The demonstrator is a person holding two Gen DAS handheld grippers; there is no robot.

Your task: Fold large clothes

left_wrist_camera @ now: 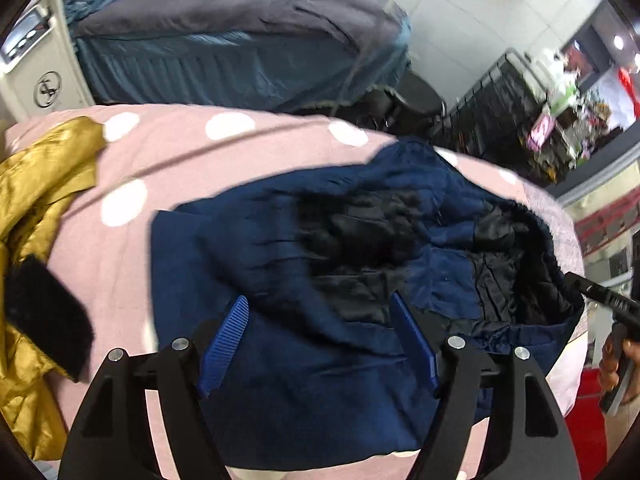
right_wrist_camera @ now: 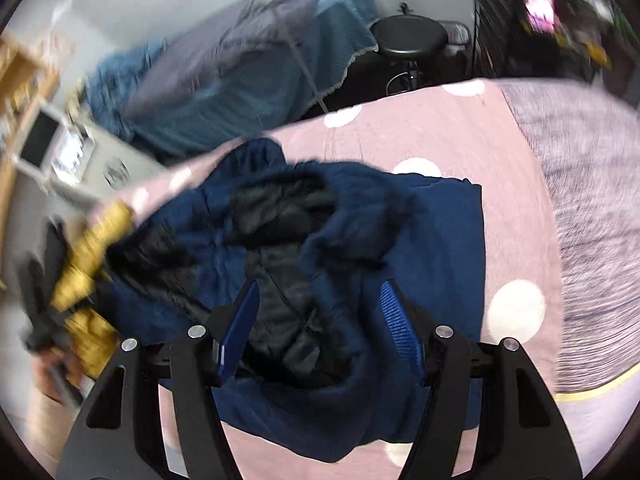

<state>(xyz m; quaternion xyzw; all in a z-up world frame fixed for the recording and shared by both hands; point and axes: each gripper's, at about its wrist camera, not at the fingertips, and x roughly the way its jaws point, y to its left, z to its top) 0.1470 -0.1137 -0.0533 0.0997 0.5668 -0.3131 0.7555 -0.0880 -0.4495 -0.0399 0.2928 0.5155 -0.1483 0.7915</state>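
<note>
A navy blue jacket [left_wrist_camera: 280, 272] with black lining and a black fur-trimmed hood lies bunched on a pink bedspread with white dots [left_wrist_camera: 168, 152]. My left gripper [left_wrist_camera: 320, 340] hangs open just above its near part, with nothing between the blue pads. In the right wrist view the same jacket [right_wrist_camera: 420, 248] lies below my right gripper [right_wrist_camera: 318, 328], which is open and empty over the black lining. The right gripper's black body also shows at the right edge of the left wrist view [left_wrist_camera: 616, 312], beside the hood.
A mustard-yellow jacket [left_wrist_camera: 36, 216] with a black fur trim lies on the bedspread to the left. Behind stands a bed with blue and grey covers [left_wrist_camera: 240, 40], a black stool [right_wrist_camera: 408, 36], a white appliance [left_wrist_camera: 36, 64] and cluttered black shelves [left_wrist_camera: 520, 120].
</note>
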